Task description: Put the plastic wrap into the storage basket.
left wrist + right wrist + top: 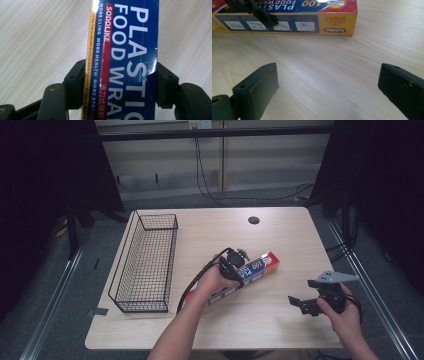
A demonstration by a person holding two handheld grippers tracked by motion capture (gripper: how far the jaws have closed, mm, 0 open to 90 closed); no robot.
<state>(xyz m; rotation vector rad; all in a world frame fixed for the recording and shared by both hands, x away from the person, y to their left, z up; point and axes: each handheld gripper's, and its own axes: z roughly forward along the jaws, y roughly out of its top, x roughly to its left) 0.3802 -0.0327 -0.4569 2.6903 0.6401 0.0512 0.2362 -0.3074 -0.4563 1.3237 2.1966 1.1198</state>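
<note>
My left tongs (pixel 120 85) clamp the plastic food wrap box (pixel 245 271), which lies on the table (pixel 280 227) right of the wire basket (pixel 145 265). My right tongs (pixel 329 87) stand wide, empty.

The high view is dim, dark at both side edges, with the worktop (pixel 280 240) evenly lit from above and shadows soft. The right gripper view shows white glare on the box (pixel 287 17). Near claw pads (pixel 257 92) look slightly soft.
</note>
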